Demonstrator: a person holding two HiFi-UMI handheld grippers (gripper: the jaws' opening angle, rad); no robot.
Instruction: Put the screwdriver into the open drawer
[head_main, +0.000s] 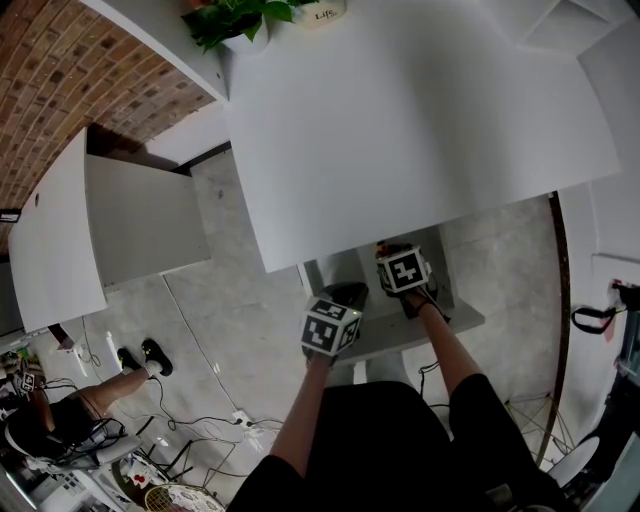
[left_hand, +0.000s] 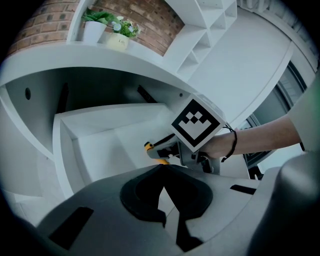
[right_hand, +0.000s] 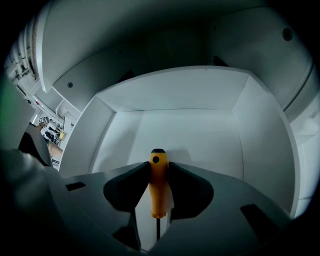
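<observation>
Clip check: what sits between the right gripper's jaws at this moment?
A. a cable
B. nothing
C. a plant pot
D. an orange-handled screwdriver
D: in the right gripper view, the right gripper has its jaws closed on the orange handle of the screwdriver, with the open drawer beyond it.

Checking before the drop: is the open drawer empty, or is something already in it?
Empty, as far as shown: the drawer shows a bare white floor beyond the held screwdriver.
</observation>
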